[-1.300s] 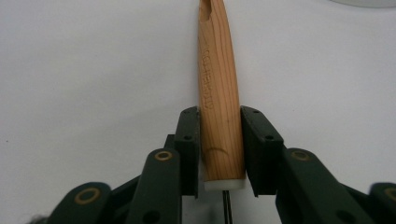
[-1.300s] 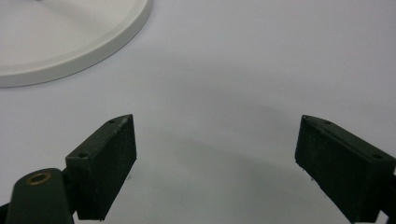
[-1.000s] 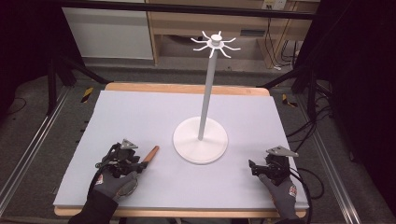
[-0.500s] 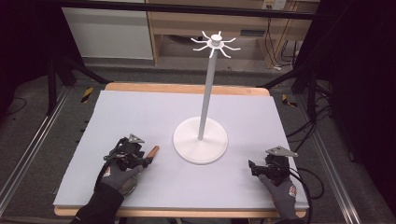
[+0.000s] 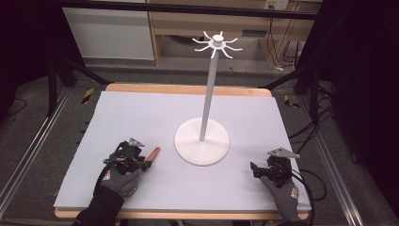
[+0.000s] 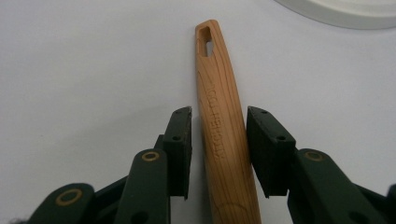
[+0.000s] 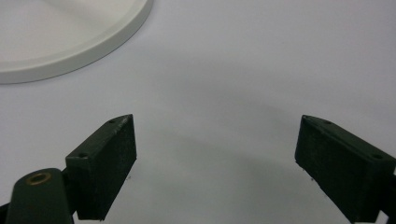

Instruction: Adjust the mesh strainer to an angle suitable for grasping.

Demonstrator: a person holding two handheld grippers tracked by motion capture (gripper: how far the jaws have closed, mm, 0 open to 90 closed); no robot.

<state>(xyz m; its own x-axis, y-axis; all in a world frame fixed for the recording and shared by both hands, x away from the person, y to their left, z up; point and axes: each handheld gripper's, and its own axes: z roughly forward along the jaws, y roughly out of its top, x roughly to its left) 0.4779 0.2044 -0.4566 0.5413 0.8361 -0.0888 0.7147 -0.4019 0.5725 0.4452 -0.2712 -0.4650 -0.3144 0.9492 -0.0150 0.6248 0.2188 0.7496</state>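
At seven o'clock on the worktop [image 5: 141, 108], the left gripper [image 6: 218, 140] brackets a wooden handle [image 6: 222, 112], jaws narrow, not quite clamped. The right gripper [image 7: 215, 158], at five o'clock, gapes wide beside the white stand [image 5: 202, 141].

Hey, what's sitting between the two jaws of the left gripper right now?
A wooden handle lies lengthwise between the left gripper's jaws, its slotted end pointing toward the white stand base. The left gripper view shows small gaps on both sides, so the jaws aren't clamping it.
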